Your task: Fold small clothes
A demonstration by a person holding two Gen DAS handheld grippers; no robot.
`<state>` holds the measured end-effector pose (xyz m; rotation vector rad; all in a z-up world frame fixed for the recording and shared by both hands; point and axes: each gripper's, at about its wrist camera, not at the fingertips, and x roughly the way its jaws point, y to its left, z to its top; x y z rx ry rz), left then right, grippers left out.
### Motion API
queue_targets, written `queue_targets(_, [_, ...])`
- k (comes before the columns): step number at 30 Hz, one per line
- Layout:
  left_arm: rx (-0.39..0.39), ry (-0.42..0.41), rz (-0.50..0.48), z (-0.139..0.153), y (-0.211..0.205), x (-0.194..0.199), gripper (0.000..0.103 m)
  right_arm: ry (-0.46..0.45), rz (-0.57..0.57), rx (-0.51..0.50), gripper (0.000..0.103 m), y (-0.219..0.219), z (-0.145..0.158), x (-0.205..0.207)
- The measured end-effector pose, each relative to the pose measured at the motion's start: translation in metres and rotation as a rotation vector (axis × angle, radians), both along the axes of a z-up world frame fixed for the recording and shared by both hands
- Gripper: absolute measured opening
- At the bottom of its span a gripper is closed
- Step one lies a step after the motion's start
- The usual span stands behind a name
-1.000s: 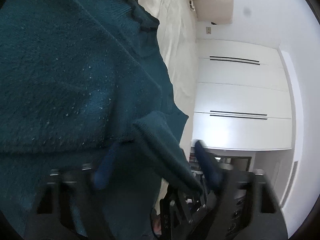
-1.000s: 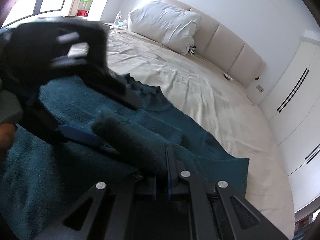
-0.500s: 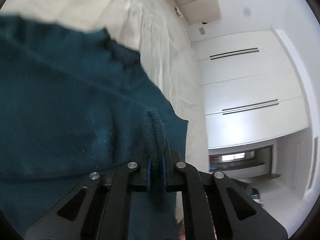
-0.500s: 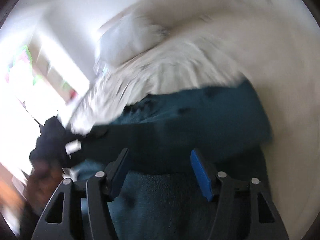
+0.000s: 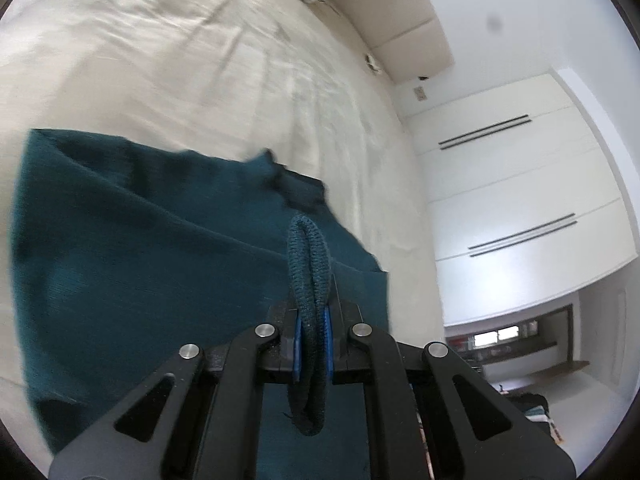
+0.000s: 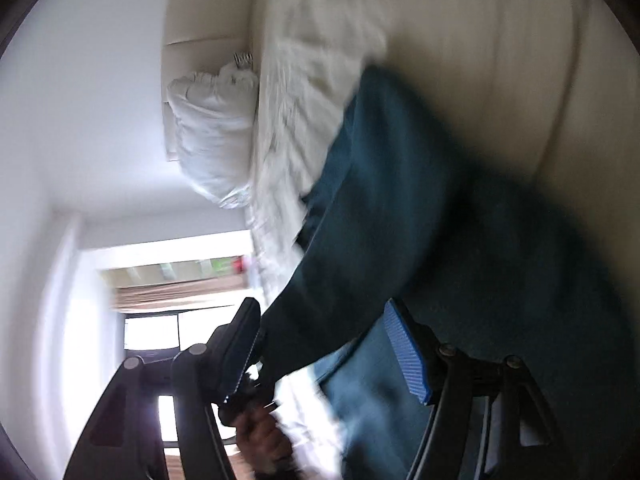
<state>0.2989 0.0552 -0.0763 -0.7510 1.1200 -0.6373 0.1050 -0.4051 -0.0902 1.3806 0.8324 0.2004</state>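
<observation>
Soft and limp, the sweater [image 5: 140,264] on the bed [image 5: 160,60] hangs from the left gripper [image 5: 312,340], pinched at a doubled hem edge, while the right gripper [image 6: 324,352] gapes.

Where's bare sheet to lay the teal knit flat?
Free: bed sheet between the teal sweater and the headboard, and the strip toward the wardrobe. Crowded: near edge, where the left gripper pinches a fold and the right gripper straddles cloth; pillow fills the headboard corner.

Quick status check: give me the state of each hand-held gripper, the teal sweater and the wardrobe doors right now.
Left hand-held gripper: shut on a doubled edge of the teal sweater.
Right hand-held gripper: open, sweater fabric between its fingers, not clamped.
Teal sweater: partly lifted, rest lying on the bed.
Wardrobe doors: closed.
</observation>
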Motion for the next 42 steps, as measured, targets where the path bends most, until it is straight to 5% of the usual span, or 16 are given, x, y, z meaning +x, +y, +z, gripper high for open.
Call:
queue_targets(5, [0.028,0.06,0.023,-0.04,0.014,0.009,0.007,0.061,-0.03,-0.019,0.073,-0.016,-0.01,0.007])
queue_targets(9, [0.027,0.083,0.022,-0.057,0.015,0.007,0.007,0.084,0.049,0.045,0.073,0.0,-0.027,0.022])
queue_targets(14, [0.028,0.075,0.012,-0.058,0.016,0.008,0.007,0.083,0.015,-0.052,0.073,0.0,-0.036,0.042])
queue_targets(21, [0.005,0.07,-0.001,-0.065,0.017,0.006,0.007,-0.067,-0.123,0.031,0.07,-0.036,-0.045,0.027])
queue_targets(27, [-0.009,0.088,-0.003,-0.087,0.013,0.007,0.007,-0.107,-0.178,0.062,0.055,-0.048,-0.063,0.013])
queue_targets(31, [-0.002,0.076,-0.017,-0.087,0.013,0.007,0.007,-0.1,-0.129,0.025,0.067,-0.031,-0.055,0.011])
queue_targets(35, [0.004,0.071,-0.02,-0.086,0.015,0.007,0.007,-0.093,-0.134,-0.022,0.066,-0.023,-0.046,0.024])
queue_targets(39, [-0.007,0.073,-0.021,-0.087,0.02,0.008,0.007,-0.073,-0.175,0.041,0.045,-0.045,-0.064,0.019])
queue_targets(42, [-0.001,0.07,-0.019,-0.087,0.018,0.01,0.008,-0.076,-0.136,0.025,0.044,-0.044,-0.066,0.017])
